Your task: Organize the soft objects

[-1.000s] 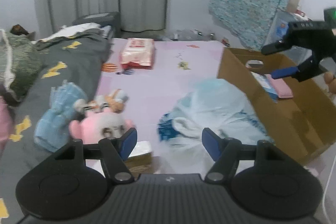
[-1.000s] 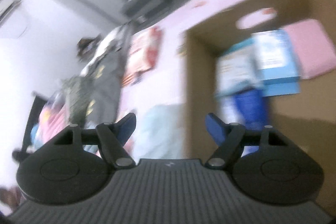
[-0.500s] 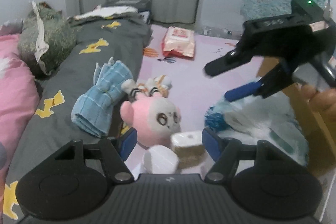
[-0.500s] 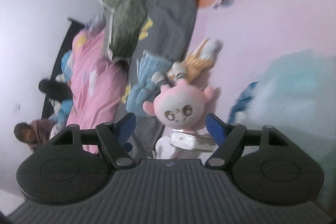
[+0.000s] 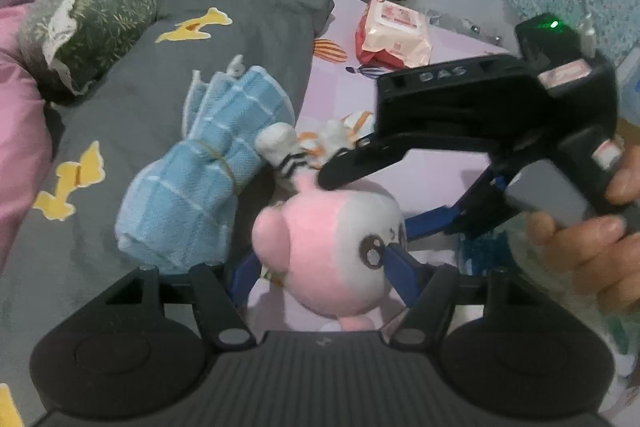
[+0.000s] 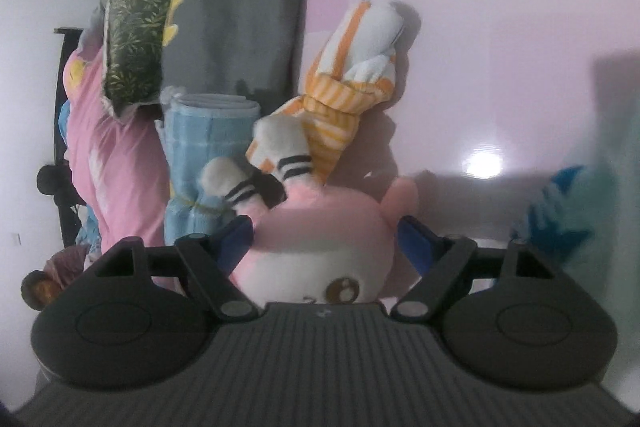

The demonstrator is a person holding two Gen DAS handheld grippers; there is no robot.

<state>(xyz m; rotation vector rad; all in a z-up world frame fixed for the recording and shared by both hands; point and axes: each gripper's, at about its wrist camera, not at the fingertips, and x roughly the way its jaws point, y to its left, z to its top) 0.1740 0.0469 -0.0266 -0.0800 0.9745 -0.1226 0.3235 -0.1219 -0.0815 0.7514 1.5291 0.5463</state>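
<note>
A pink and white plush toy (image 5: pixel 332 247) lies on the pink mat, between the fingers of both grippers. My left gripper (image 5: pixel 316 271) is open with its blue pads either side of the plush head. My right gripper (image 6: pixel 326 239) is open around the same plush (image 6: pixel 320 247); in the left wrist view it reaches in from the right (image 5: pixel 384 195), one finger above the head, one below. A rolled blue checked towel (image 5: pixel 200 187) lies left of the plush. An orange striped rolled cloth (image 6: pixel 352 87) lies behind it.
A grey quilt with yellow shapes (image 5: pixel 200 47) runs along the left, with a green cushion (image 5: pixel 84 15) and a pink blanket (image 5: pixel 20 115). A pack of wipes (image 5: pixel 392 35) lies further back on the mat. A pale blue bag (image 6: pixel 580 219) lies at the right.
Both grippers have moved in on the plush toy, which now sits between both pairs of fingers. The right gripper swung away from the cardboard box and down to the plush.
</note>
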